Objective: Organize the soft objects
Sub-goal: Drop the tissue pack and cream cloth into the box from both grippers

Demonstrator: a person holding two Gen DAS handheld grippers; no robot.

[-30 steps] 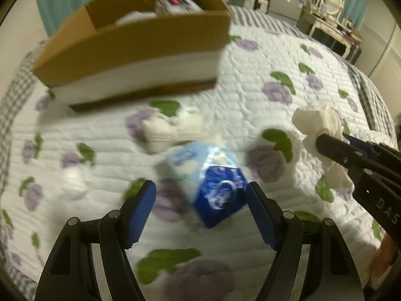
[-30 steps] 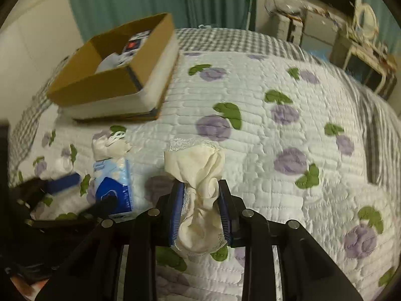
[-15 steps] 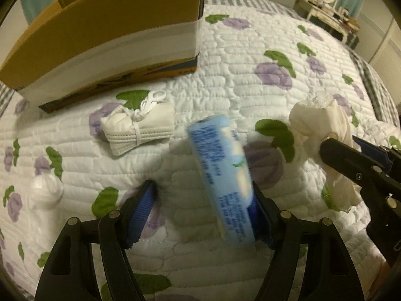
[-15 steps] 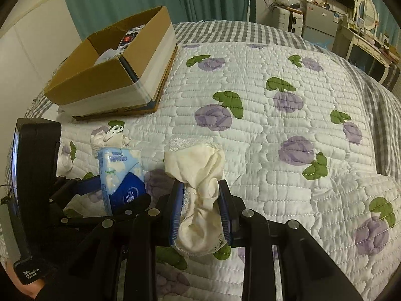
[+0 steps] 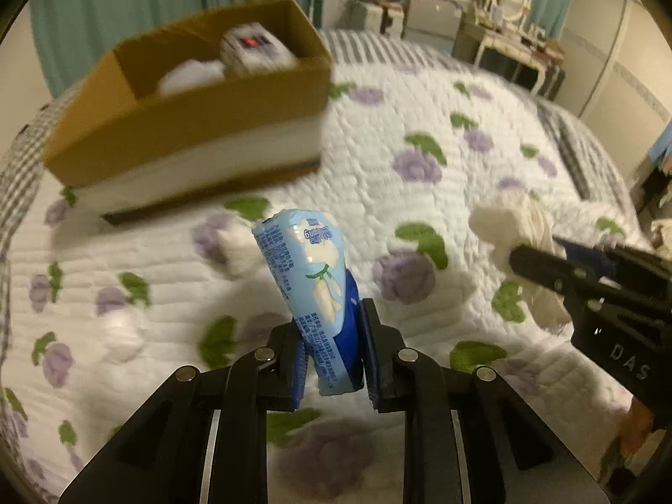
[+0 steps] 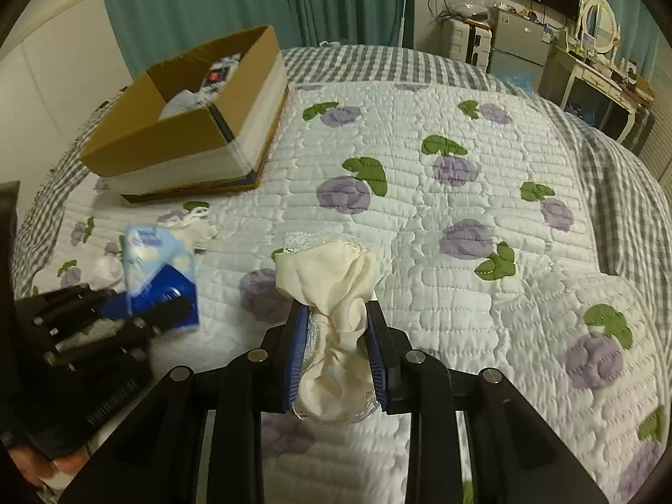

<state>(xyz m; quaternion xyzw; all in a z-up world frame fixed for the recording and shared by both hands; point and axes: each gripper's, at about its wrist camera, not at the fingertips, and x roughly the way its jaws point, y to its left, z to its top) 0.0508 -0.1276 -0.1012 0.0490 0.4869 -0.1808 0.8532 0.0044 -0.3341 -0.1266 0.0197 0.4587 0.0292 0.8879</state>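
Note:
A light-blue and dark-blue tissue pack stands upright between the blue pads of my left gripper. Its jaws are closing and the pads press on the pack's lower half, lifted off the quilt. From the right wrist view the same pack sits in the left gripper at the left. My right gripper is shut on a cream lace-edged cloth, bunched and sticking up past the fingers. That cloth shows at the right in the left wrist view.
An open cardboard box with soft items inside stands at the far left of the flowered quilt. A rolled white mask and a small white ball lie on the quilt in front of it. Furniture lines the far wall.
The left jaws have closed on the tissue pack and raised it off the quilt, standing it upright. The right gripper keeps its hold on the cream cloth, barely moved.

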